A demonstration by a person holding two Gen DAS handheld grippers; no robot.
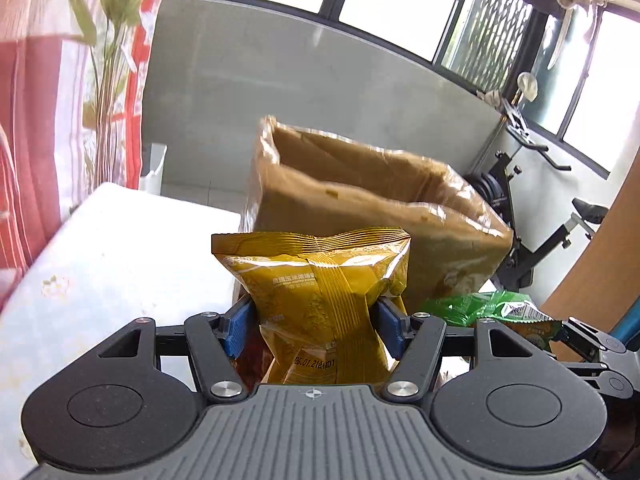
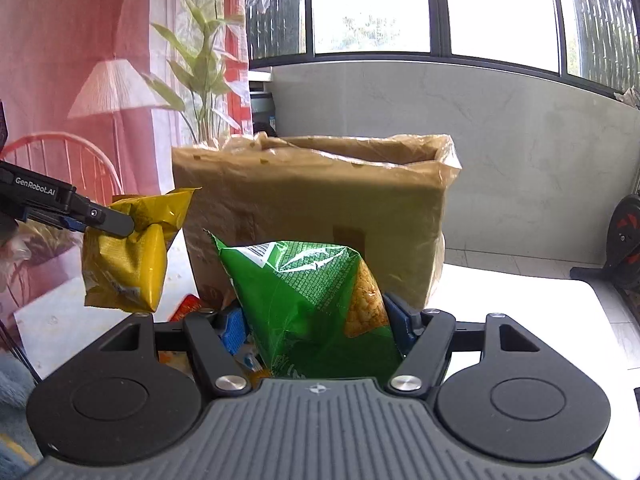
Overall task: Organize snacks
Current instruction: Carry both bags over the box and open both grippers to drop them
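The left gripper [image 1: 314, 326] is clamped on a yellow snack bag [image 1: 316, 300], its blue pads [image 1: 237, 330] pinching the pouch at its waist so the foil creases inward; the bag stands upright with its crimped seal at twelve o'clock, and a printed date near its lower end reads "26.01.21" followed by characters too small to make out; a line of Chinese text crosses its upper face but is too fine to read; beyond it, toward one o'clock, stands the open brown box [image 1: 380, 216] lined with clear plastic film, resting on the white table [image 1: 112, 264]; in the right wrist view the right gripper [image 2: 318, 326] is closed on a green snack bag [image 2: 312, 304], a picture of golden puffed pieces showing on its right side, with white lettering near its top too distorted to read; the same box [image 2: 312, 204] rises directly behind it at twelve o'clock; at nine o'clock the other gripper's black body carries the words "GenRobot.AI", holding the yellow bag [image 2: 128, 256] in the air just left of the box; a floral curtain [image 2: 100, 80] hangs at ten o'clock.
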